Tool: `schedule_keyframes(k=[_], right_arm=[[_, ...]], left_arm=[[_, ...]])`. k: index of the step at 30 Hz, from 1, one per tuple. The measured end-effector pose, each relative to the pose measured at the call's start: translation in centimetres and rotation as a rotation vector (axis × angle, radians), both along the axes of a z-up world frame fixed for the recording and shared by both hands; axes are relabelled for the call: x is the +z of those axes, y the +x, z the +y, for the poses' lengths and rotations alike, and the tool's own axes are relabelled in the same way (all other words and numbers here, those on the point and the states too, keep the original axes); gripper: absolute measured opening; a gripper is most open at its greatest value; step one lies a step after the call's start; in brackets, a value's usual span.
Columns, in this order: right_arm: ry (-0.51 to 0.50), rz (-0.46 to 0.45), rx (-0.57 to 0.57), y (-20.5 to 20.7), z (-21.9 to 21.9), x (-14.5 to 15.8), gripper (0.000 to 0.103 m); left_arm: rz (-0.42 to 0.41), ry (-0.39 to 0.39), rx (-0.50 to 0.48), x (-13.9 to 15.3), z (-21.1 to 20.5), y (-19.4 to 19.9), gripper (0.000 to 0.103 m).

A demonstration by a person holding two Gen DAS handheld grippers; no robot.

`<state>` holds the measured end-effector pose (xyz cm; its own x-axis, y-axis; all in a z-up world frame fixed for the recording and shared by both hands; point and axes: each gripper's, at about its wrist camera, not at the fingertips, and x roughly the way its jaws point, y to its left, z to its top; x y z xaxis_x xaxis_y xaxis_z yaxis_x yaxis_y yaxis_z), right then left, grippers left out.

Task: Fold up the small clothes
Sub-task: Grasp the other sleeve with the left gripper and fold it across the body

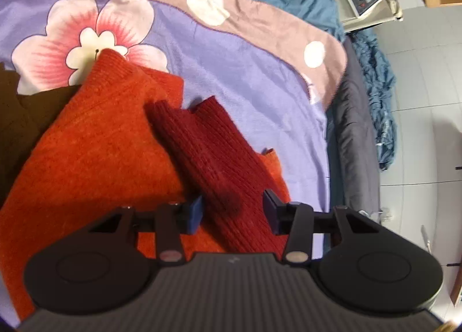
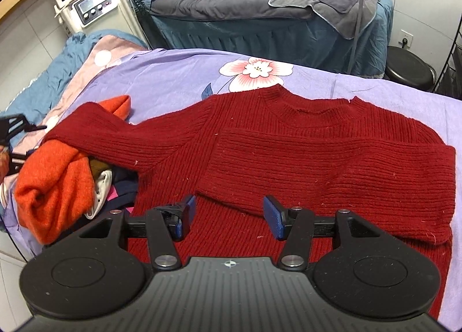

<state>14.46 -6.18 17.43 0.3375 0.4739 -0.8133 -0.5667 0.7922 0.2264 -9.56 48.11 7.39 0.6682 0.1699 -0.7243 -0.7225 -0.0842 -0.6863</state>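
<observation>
Dark red knit fills both views: the sweater (image 2: 303,141) is spread front-up on the purple flowered blanket (image 2: 173,72), neck toward the far edge, and one sleeve has already been laid across the chest, its cuff ending just ahead of the right gripper (image 2: 228,216). That gripper is held low over the body with jaws wide apart and nothing between them, apparently parked there so the folded sleeve can be watched or pinned if needed. The other sleeve (image 1: 213,164) is stretched out sideways over an orange sweater (image 1: 95,153) from the pile beside it, which is why it sits raised and slanted instead of flat. The left gripper (image 1: 232,210) is brought down astride this sleeve, the ribbed cloth lying between its blue pads (image 1: 196,210); a gap is seen on both sides, so the sleeve is straddled, not yet pinched. A clean pinch near the cuff looks like the next need, with the orange knit beneath easily caught by mistake.
</observation>
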Motion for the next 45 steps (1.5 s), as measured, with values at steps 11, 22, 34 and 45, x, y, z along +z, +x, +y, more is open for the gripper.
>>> schedule_keyframes(k=[11,22,34,45], right_arm=[[0.013,-0.039,-0.033,0.2,-1.1,0.6,0.086],[0.031,-0.04,-0.141,0.8,-6.9,0.6,0.085],[-0.008,0.017,-0.332,1.2,-15.6,-1.1,0.085],[0.137,0.068,-0.348,6.8,-15.5,-3.6,0.085]], left_arm=[[-0.036,0.286,-0.192,5.2,-4.7,5.3,0.009],[-0.169,0.61,-0.847,10.5,-27.5,23.1,0.009],[0.101,0.654,-1.381,-2.2,-51.2,31.9,0.031],[0.144,0.718,-1.315,0.1,-46.5,23.0,0.088]])
